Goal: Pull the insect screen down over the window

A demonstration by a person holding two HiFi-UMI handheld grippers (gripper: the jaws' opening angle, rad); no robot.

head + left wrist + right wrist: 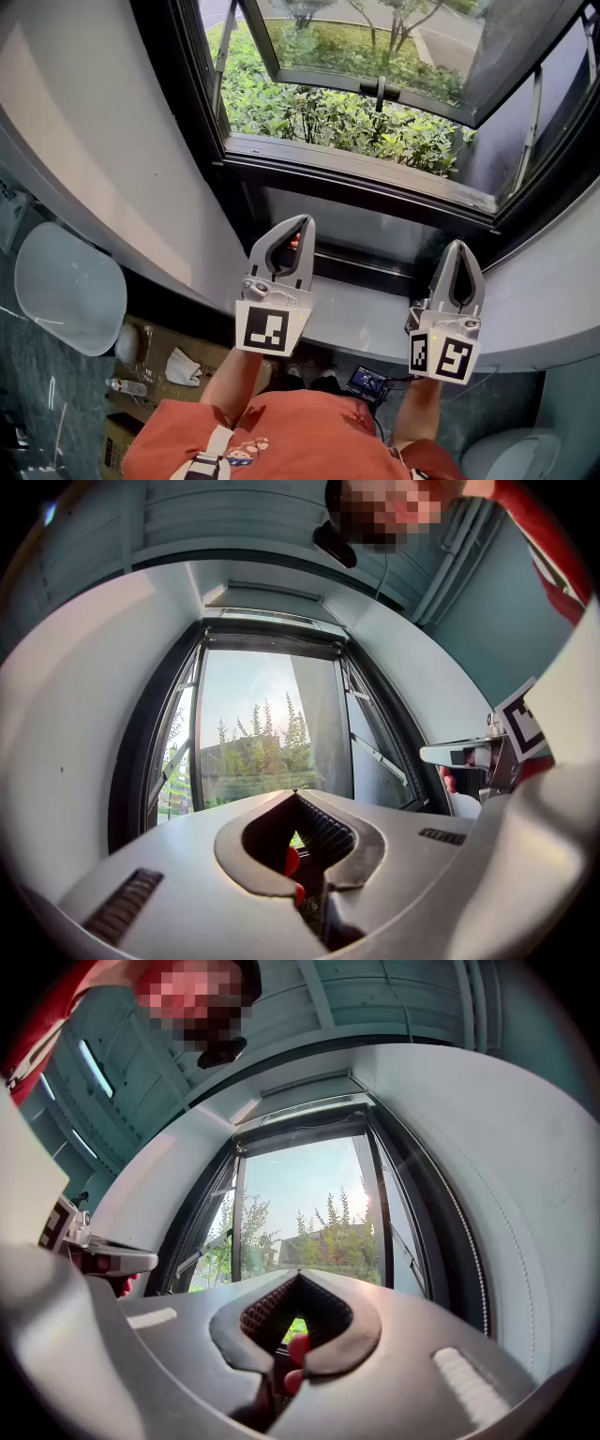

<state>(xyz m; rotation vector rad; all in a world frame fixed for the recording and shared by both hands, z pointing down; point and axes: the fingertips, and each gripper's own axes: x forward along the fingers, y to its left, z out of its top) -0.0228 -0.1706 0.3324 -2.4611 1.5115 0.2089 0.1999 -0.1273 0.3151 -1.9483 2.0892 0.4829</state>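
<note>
Orange shirt (281, 441) of the operator lies nearest, at the bottom of the head view, w/ forearms extended fwd from it. Left gripper (302, 221) and right gripper (459, 246) are held side by side, well apart, above the near part of the sill (361, 319). Tips are aimed at the window (375, 183) and tilted slightly up. Both sets of jaws are seen fully closed, pad to pad, w/ nothing gripped. Posture is judged a ready position: nothing is engaged, and both tools are squared to the opening so that either can be raised.

Glazed sash (328, 81) is found pushed outward at the far side, bushes visible beyond, so the opening is unprotected. Insect screen is not deployed. It appears to be retracted in the dark cassette (272, 639) across the head of the frame, though wide-angle distortion leaves a pull bar unconfirmed. Long axis of the cassette runs left-right, horiz., spanning the opening, and the screen would be drawn downward toward the sill. Task is judged not started. An upward reach is req'd; a central grip is advised to avoid skewing.
</note>
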